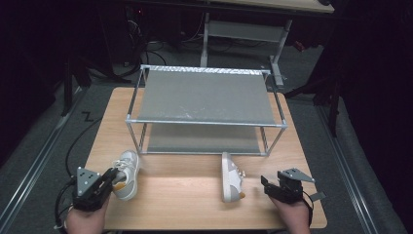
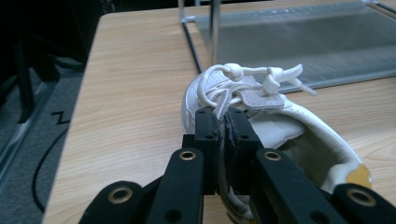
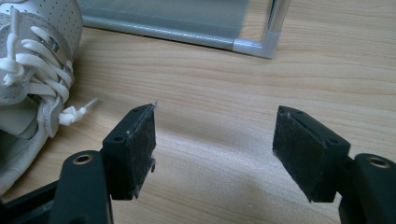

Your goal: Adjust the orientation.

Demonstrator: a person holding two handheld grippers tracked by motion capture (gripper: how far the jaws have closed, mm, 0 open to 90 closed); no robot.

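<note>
Two white sneakers with tan heel patches are on the wooden table (image 1: 180,195). The left sneaker (image 1: 127,171) sits at the front left, toe toward the rack. My left gripper (image 1: 113,177) is shut on it; in the left gripper view the pads pinch the sneaker (image 2: 280,121) at its inner side wall beside the laces, gripper (image 2: 225,123). The right sneaker (image 1: 230,178) lies on its side at the front middle. My right gripper (image 1: 266,185) stands open just right of it, holding nothing. In the right gripper view, gripper (image 3: 215,140), that sneaker (image 3: 32,70) is at the left, apart from the jaws.
A two-tier metal shoe rack (image 1: 204,123) with grey fabric shelves stands at the back half of the table; its lower rail (image 3: 163,32) lies just beyond my right gripper. Bare wood lies between the sneakers. Cables trail on the grey floor at the left.
</note>
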